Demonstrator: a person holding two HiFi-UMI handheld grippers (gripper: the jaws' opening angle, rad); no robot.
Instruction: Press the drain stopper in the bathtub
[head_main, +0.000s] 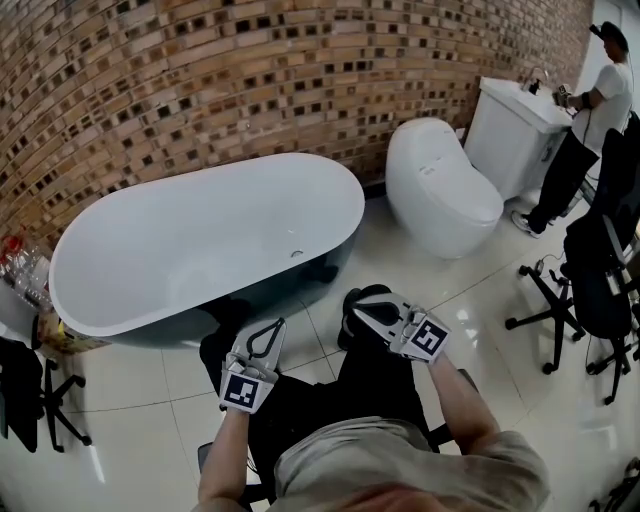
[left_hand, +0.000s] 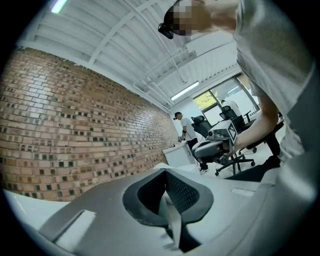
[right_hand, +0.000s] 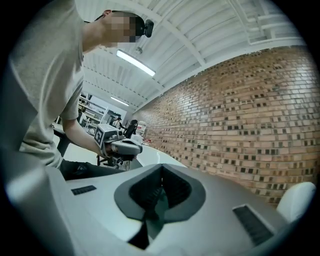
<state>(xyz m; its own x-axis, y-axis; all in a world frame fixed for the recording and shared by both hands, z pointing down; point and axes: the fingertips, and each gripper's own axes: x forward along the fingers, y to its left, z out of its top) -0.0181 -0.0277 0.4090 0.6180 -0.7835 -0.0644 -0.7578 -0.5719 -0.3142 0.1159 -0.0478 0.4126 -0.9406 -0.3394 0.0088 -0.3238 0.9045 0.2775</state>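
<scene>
The white oval bathtub (head_main: 200, 240) stands against the brick wall, and its small round drain stopper (head_main: 296, 254) sits on the tub floor near the right end. I hold both grippers low in front of my body, short of the tub and above my dark legs. The left gripper (head_main: 272, 328) is shut with nothing in it, its jaw tips touching; its own view shows the left gripper (left_hand: 165, 173) aimed up at the wall and ceiling. The right gripper (head_main: 353, 312) is likewise shut and empty; the right gripper (right_hand: 161, 168) also points upward.
A white egg-shaped toilet (head_main: 440, 185) stands right of the tub, with a white cabinet (head_main: 512, 122) behind it and a person (head_main: 598, 110) beside that. Black office chairs (head_main: 590, 290) fill the right side. Bottles and bags (head_main: 25, 275) sit by the tub's left end.
</scene>
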